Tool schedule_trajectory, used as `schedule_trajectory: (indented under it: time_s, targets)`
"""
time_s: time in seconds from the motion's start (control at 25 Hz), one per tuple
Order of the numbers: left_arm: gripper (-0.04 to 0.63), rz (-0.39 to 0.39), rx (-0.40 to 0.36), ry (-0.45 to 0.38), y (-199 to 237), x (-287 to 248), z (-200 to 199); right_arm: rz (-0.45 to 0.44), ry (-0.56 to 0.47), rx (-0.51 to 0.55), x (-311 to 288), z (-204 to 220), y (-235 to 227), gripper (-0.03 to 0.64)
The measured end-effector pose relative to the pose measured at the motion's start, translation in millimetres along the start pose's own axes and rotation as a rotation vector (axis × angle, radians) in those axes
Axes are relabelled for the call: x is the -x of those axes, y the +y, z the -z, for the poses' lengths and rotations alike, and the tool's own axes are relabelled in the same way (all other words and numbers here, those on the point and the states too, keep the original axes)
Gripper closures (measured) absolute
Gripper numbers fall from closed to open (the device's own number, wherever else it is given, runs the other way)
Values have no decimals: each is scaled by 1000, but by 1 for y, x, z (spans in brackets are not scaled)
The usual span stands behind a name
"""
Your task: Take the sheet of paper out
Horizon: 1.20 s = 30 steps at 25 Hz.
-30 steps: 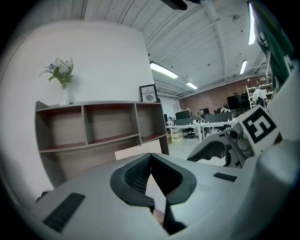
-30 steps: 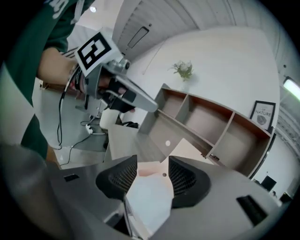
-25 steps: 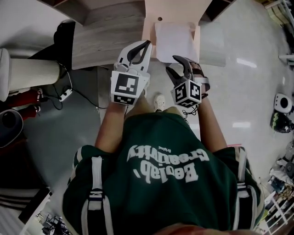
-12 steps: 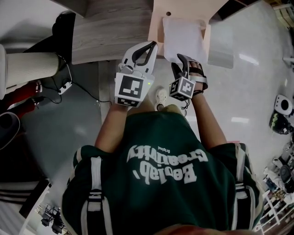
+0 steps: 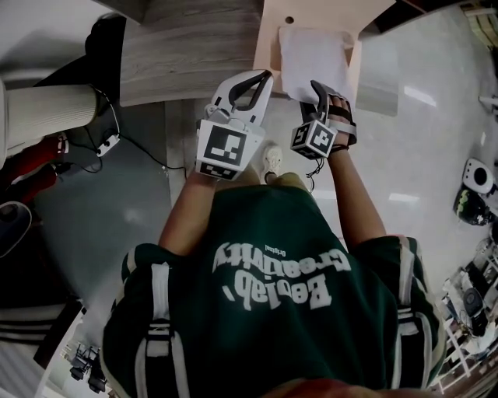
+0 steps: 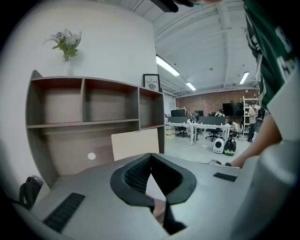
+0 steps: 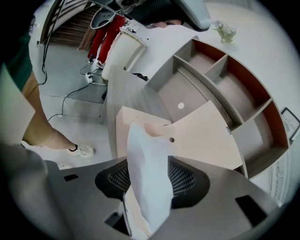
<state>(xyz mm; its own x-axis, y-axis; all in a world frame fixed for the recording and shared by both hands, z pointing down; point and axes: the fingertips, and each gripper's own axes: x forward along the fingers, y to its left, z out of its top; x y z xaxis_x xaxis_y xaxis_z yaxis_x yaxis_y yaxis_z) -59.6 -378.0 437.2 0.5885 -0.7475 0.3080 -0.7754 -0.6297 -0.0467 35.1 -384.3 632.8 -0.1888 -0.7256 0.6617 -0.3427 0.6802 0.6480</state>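
- The right gripper point(image 5: 320, 90) has its jaws closed on the near edge of the sheet of paper point(image 5: 314, 51). The rest of the sheet runs ahead of the jaws into the peach folder point(image 5: 310, 11).
- To pull well, I judge the grip should be firm. The draw should go straight back along the jaws, in line with the folder's opening, so the sheet slides out rather than buckling or tearing.
- The left gripper point(image 6: 151, 156) hangs just to the left of the right one, jaws tip to tip with nothing between them. Pressing it onto the folder's near-left edge would likely stop the folder from dragging along.
- In the right gripper view the sheet covers the jaw tips, so it is not clear how deep the bite goes.
- The head view cuts off the folder's far end, so I cannot tell whether anything there pins the sheet.
- Nor can I tell whether the folder lies flat or leans against the wooden desk point(image 5: 187, 54).
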Motion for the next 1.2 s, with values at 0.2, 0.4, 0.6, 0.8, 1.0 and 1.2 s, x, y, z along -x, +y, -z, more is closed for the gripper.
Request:
schedule_trajectory:
  time_s: [0.2,0.4,0.6,0.8,1.0,1.2]
  targets:
    - [577,-1,3,2,5,0,3,-28,30,6,-18,7,5,399]
    - [577,-6,19,18,9,4,11,-15,30,15,-27,-1,-2,399]
    - [577,-5,33,25,13,9,18,10,6,15,-25,-8,-8,583]
    - [577,-3,35,30,16,9,21,-10,8,-13,-24,-11,-4,584]
    - [577,0,35,26,16,3,18,-34,3,-44,-24,-9,-6,584]
    - [577,-1,37,21,12,0,15,-66,2,-91,-20,-5,-4,583]
